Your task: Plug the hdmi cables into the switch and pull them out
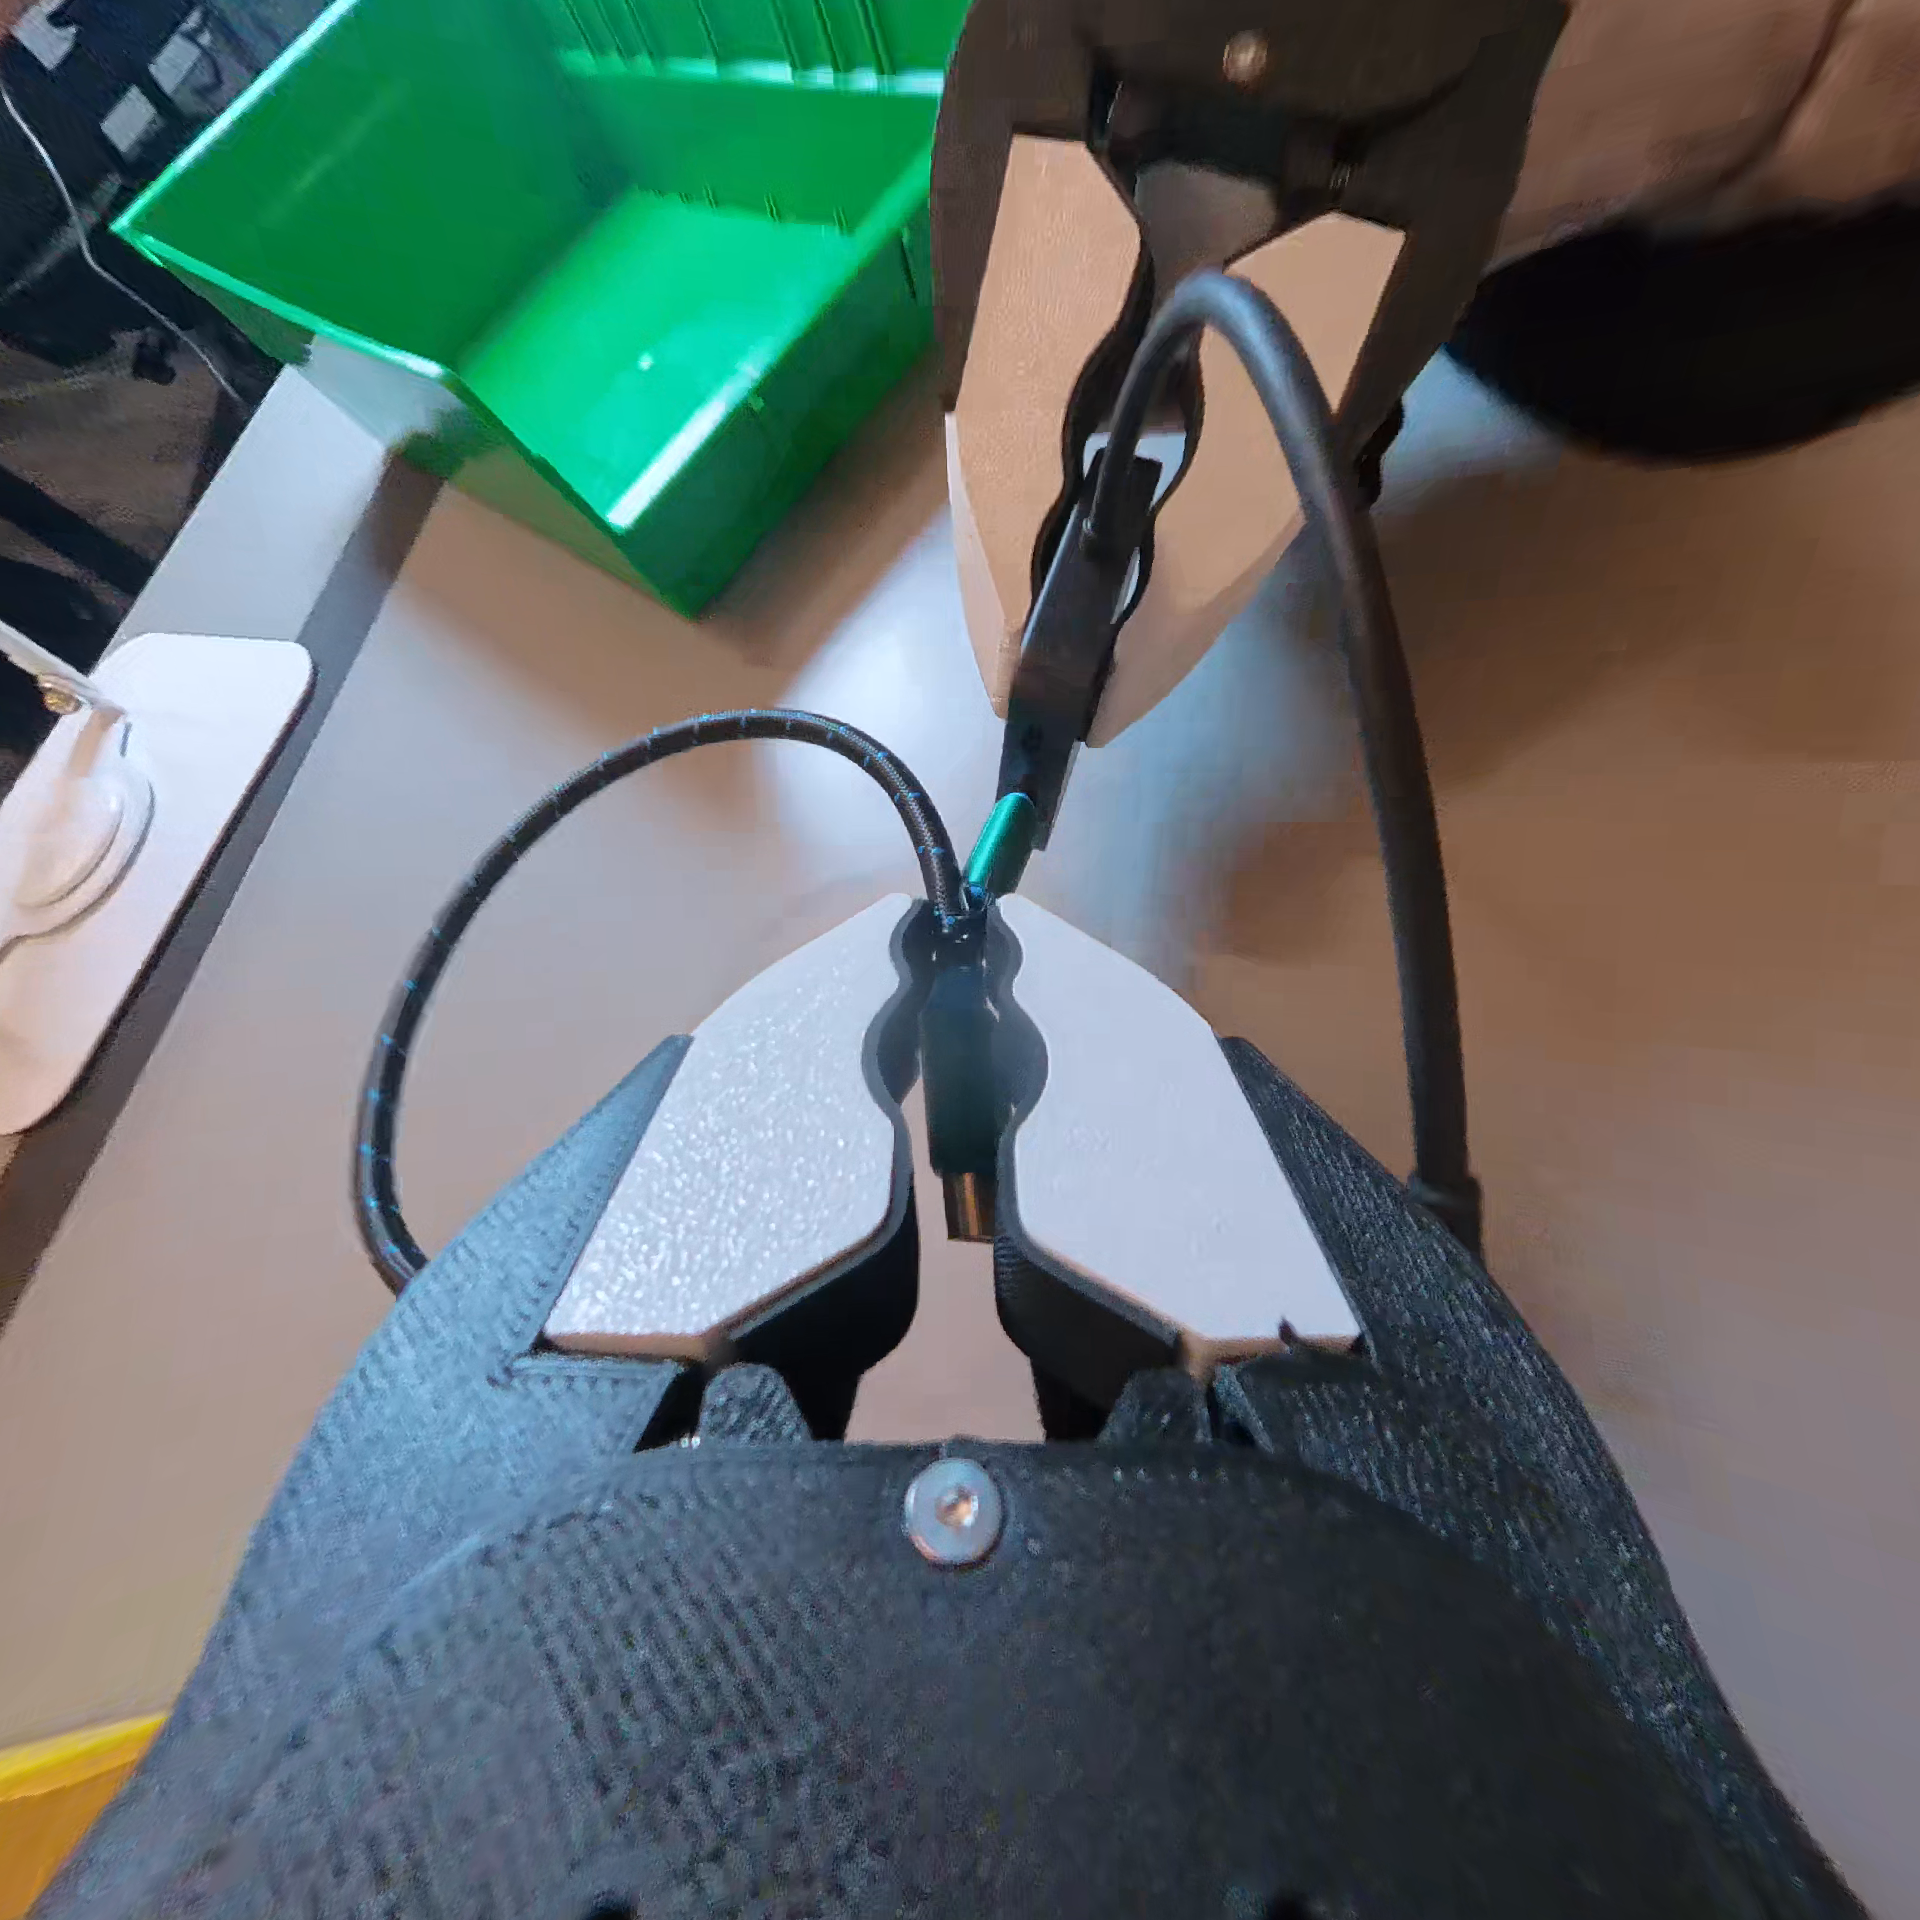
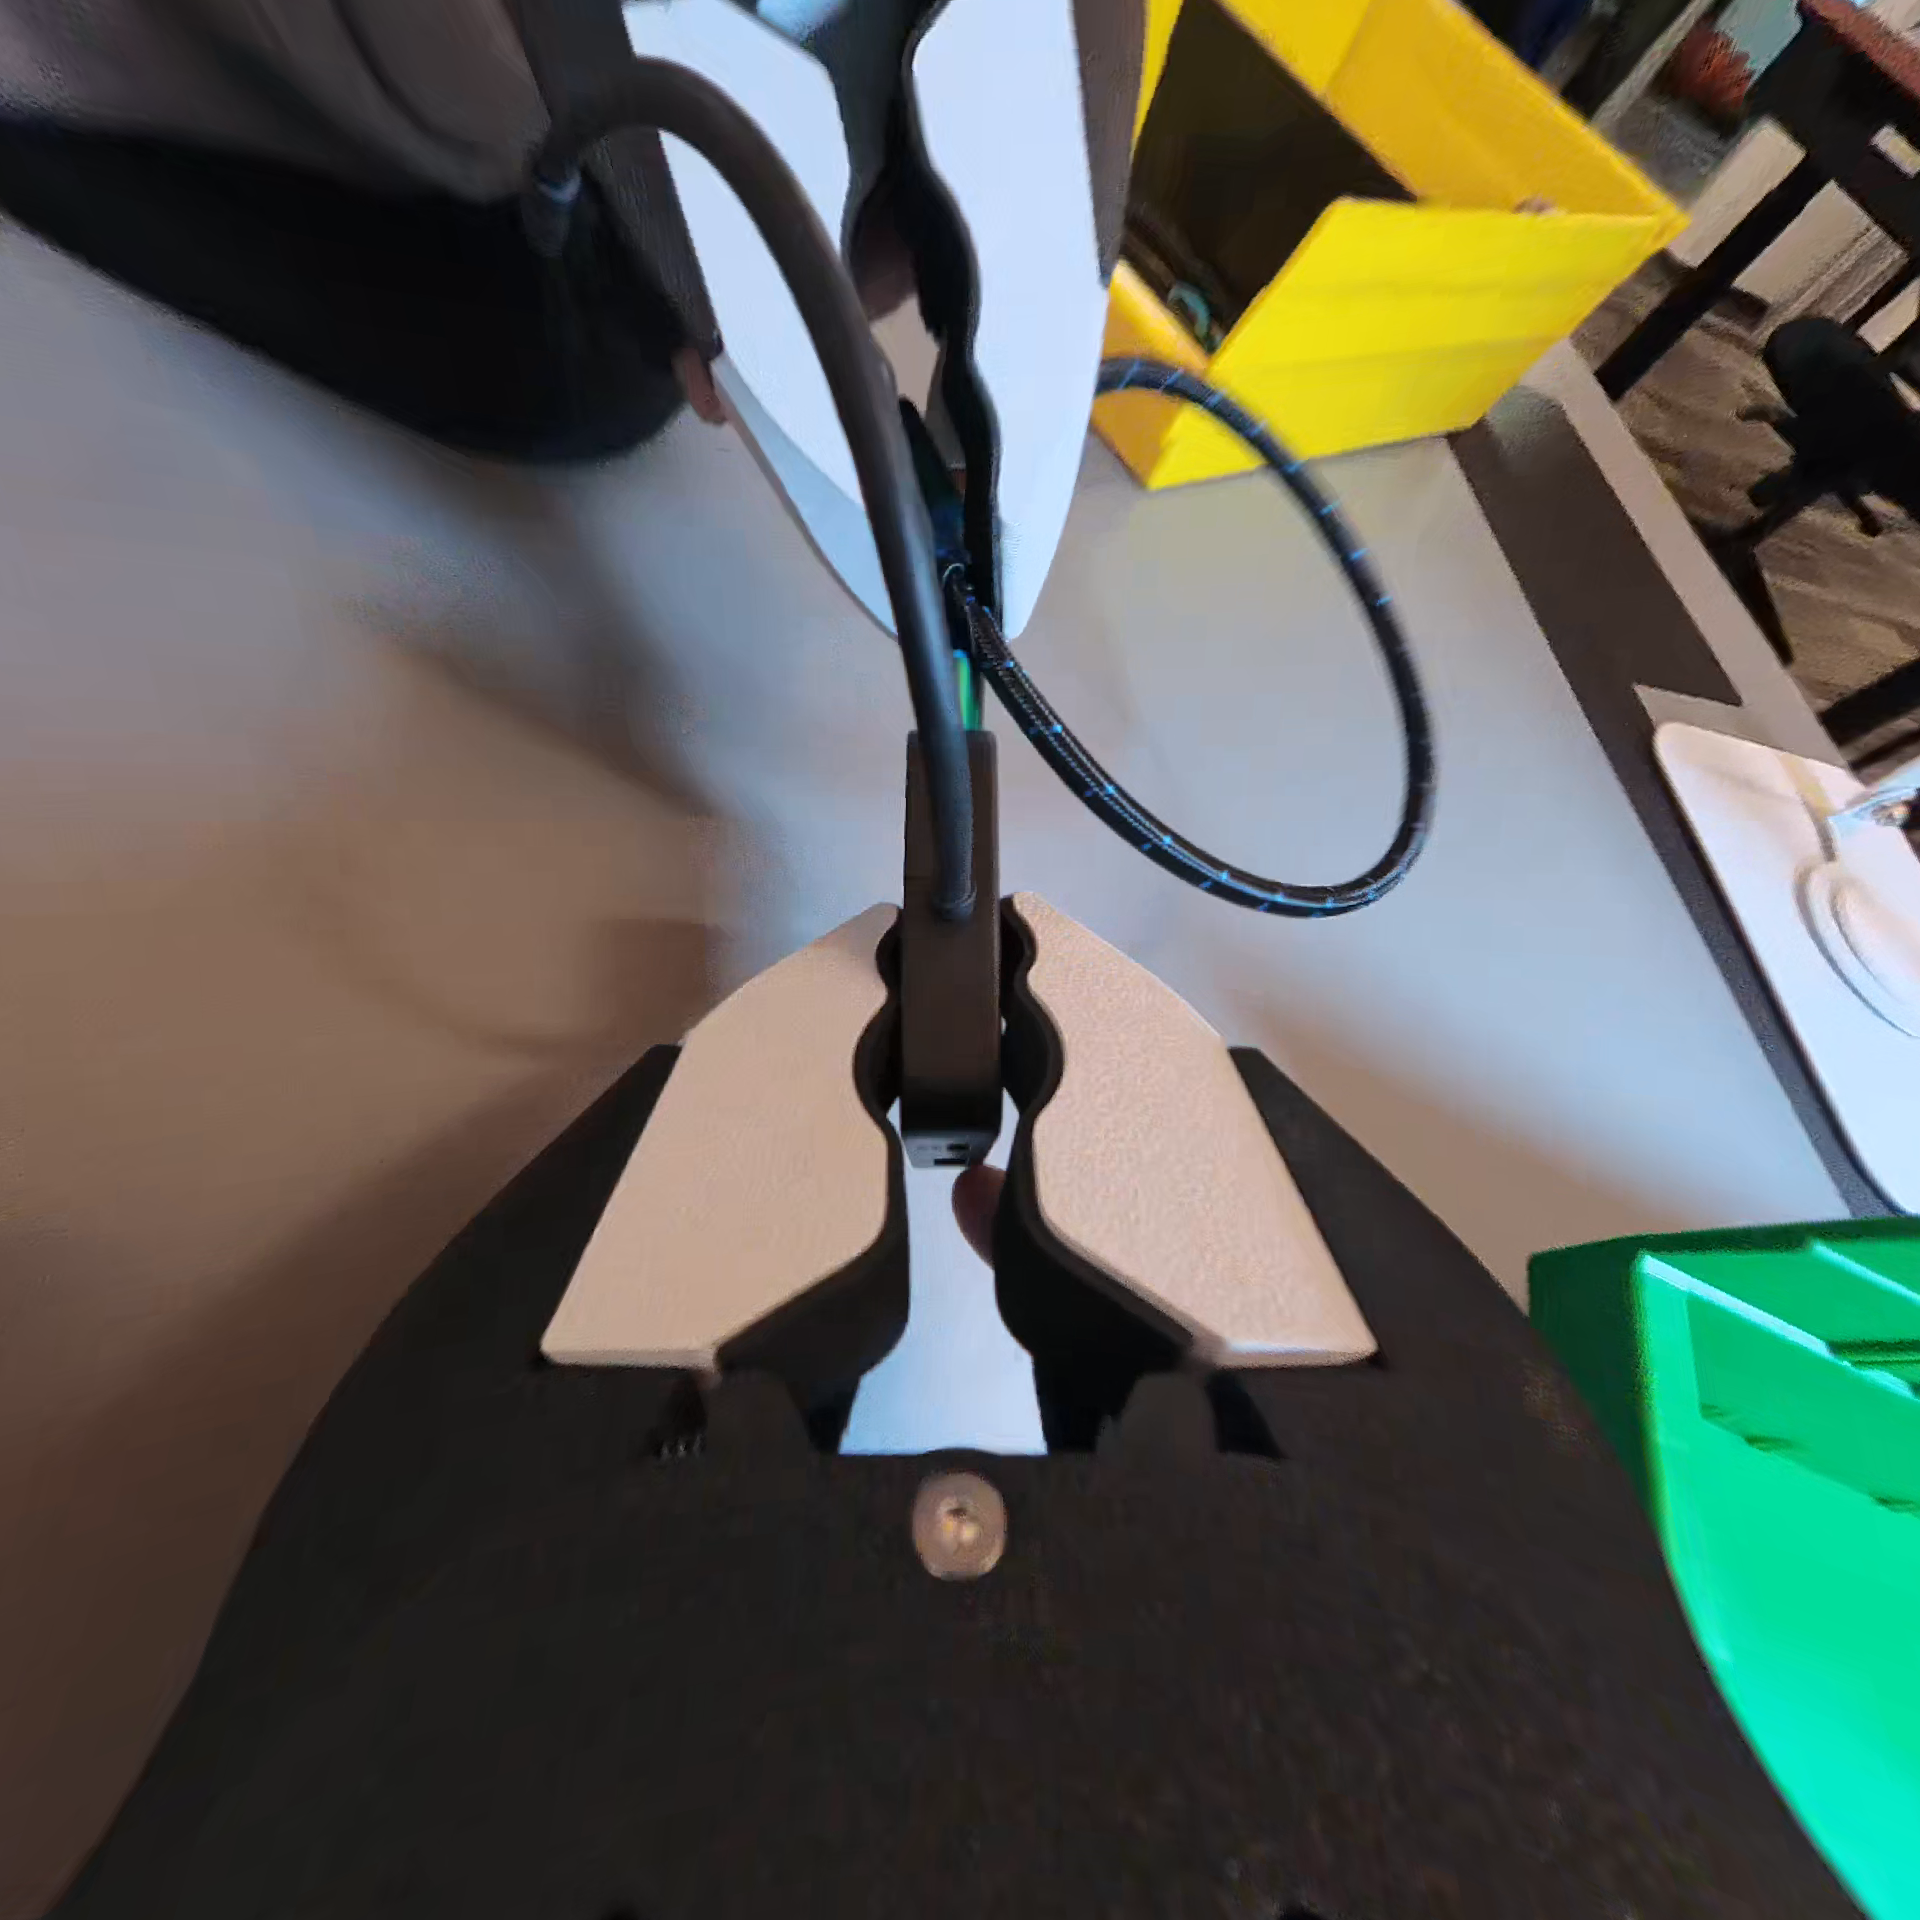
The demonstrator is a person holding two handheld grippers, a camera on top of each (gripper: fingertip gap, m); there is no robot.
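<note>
Left gripper (image 1: 961,925) fingers clamped braided cable (image 1: 436,977) plug; right gripper (image 2: 951,914) fingers squeezed black switch (image 2: 948,1023), held steady above bench (image 1: 623,831) for plugging.

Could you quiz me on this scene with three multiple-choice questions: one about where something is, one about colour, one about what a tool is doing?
1. Where is the green bin in the left wrist view?
A. upper left
B. lower right
C. dead centre

2. What colour flecks mark the braided cable?
A. red
B. blue
C. white

3. What is the right tool doing?
A. hanging open
B. lying on the table
C. shut on the switch

Answers: 1 A, it fills that corner. 2 B, blue specks run along the black braid. 3 C, both fingers press the black block's sides.
</note>
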